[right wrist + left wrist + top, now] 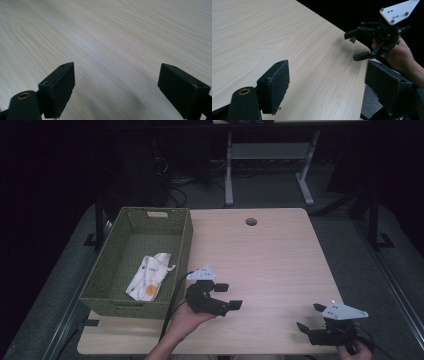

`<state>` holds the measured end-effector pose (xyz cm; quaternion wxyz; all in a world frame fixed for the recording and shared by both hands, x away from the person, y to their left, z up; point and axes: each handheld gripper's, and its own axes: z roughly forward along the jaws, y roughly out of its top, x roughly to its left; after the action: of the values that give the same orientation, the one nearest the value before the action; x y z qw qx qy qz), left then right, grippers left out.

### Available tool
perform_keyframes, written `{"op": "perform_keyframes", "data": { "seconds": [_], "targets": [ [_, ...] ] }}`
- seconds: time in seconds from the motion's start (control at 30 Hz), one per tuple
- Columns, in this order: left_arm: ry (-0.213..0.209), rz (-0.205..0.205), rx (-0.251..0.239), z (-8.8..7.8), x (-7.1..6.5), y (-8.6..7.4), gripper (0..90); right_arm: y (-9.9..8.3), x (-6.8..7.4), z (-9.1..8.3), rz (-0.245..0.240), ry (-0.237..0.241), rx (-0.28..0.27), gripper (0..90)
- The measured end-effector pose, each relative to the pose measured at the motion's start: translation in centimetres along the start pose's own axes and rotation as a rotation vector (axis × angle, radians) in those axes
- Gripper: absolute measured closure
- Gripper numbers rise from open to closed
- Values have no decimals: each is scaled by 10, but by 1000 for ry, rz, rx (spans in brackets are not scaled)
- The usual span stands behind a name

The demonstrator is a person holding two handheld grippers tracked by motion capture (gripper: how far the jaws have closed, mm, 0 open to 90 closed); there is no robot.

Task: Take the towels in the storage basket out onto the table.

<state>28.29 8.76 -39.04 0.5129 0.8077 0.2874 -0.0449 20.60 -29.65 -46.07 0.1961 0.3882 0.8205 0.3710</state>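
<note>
White cloth bag [150,276] with an orange round mark lies crumpled on the floor of the green woven basket [116,304], toward its near right side, tilted along the diagonal. Basket sits at the table's [270,255] left edge, long side running away from the person.

Left gripper [226,295] hovers just right of the basket's near right corner, above bare wood, held in the left hand [187,317]. Jaws spread wide, nothing between them; the left gripper view confirms a clear gap over the tabletop. It points rightward, away from the basket. Judgement: it looks parked beside the basket, not engaged with the bag.

Right gripper [309,317] sits near the table's near right corner, well apart from the basket, held in the right hand [356,351]. Jaws likewise spread, empty; right gripper view shows plain wood grain between them.

Judgement: both tools idle, bag stowed.
</note>
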Motion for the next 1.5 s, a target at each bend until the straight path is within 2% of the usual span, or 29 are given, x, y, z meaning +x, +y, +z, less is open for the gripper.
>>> {"op": "perform_keyframes", "data": {
  "seconds": [0.2, 0.23, 0.4, 0.63, 0.87, 0.97, 1.37, 1.5],
  "targets": [
    [-8, -2, 12, -2, 3, 11, 199, -1, -2, -2, 7, -2, -8, 139],
    [2, 6, 15, -4, 3, 15, 200, -1, -2, -2, 6, 0, -6, 139],
    [-25, -8, 31, -7, 7, 24, 187, -1, -1, -1, 1, 3, -7, 139],
    [-28, 12, 66, -13, 10, 36, 186, -1, -1, -1, 4, 2, -6, 139],
    [-42, 17, 66, -21, 13, 45, 185, 0, -1, -1, 4, 5, -8, 138],
    [-35, 32, 70, -27, 13, 51, 185, 0, -1, -2, 1, 3, -11, 139],
    [-33, 37, 83, -44, 18, 62, 185, 0, -1, 0, -2, 7, -7, 139],
    [-38, 31, 70, -50, 21, 65, 185, 0, -1, -1, -7, 6, -10, 139]
  ]
}}
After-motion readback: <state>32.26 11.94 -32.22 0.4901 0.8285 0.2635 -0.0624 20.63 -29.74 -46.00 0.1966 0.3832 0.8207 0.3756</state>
